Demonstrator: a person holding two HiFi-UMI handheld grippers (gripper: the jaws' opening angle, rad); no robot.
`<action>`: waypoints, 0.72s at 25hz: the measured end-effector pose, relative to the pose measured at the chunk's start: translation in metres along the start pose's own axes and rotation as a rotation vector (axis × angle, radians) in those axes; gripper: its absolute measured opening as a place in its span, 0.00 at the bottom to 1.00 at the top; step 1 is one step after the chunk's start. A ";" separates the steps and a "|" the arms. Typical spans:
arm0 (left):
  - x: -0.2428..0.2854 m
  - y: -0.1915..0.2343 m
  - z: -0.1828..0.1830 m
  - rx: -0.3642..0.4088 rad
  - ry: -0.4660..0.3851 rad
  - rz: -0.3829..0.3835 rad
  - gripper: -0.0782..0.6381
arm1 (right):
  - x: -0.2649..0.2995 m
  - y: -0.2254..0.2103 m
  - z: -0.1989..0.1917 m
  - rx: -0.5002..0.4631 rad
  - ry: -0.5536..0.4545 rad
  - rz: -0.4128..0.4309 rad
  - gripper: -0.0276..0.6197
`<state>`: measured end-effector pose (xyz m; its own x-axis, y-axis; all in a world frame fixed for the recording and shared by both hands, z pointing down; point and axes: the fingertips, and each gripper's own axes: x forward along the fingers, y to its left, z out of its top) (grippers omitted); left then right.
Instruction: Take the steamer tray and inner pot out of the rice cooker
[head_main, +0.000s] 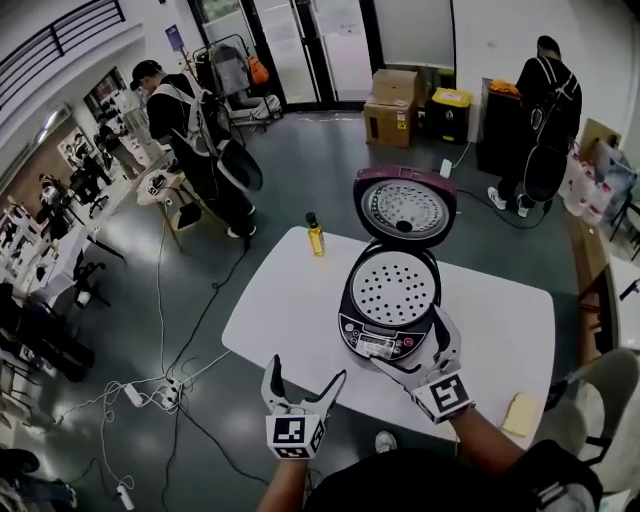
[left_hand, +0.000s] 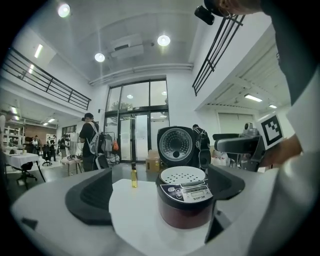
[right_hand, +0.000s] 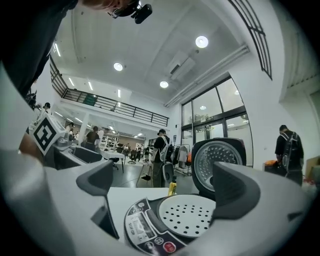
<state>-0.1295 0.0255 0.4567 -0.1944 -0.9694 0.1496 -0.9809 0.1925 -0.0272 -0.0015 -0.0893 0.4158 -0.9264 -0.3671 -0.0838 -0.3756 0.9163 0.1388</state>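
A dark red rice cooker (head_main: 385, 320) stands on the white table (head_main: 290, 310) with its lid (head_main: 405, 205) tipped up at the back. A white perforated steamer tray (head_main: 393, 288) sits in its top. My right gripper (head_main: 415, 345) is open at the cooker's front right, its fingers just by the control panel (head_main: 378, 345); in the right gripper view the tray (right_hand: 187, 215) lies low between its wide jaws. Left gripper (head_main: 305, 372) is open near the table's front edge, apart from the cooker, which shows ahead of it (left_hand: 185, 200). The inner pot is hidden under the tray.
A small yellow bottle (head_main: 315, 236) stands on the table behind and left of the cooker. A tan cloth (head_main: 520, 412) lies at the front right corner. Cables (head_main: 150, 395) trail over the floor at left. People stand at far tables; cardboard boxes (head_main: 392, 105) sit behind.
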 end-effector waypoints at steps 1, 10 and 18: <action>0.010 0.001 0.000 0.003 0.006 -0.004 0.92 | 0.004 -0.008 -0.003 -0.002 0.005 -0.006 0.96; 0.085 0.007 0.006 -0.011 0.016 -0.079 0.89 | 0.043 -0.075 -0.007 0.024 -0.002 -0.087 0.96; 0.165 0.019 0.009 0.024 0.048 -0.251 0.88 | 0.066 -0.110 -0.057 0.054 0.176 -0.229 0.96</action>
<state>-0.1798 -0.1321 0.4720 0.0553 -0.9780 0.2013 -0.9983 -0.0578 -0.0069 -0.0224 -0.2234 0.4517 -0.8095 -0.5833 0.0666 -0.5782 0.8117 0.0825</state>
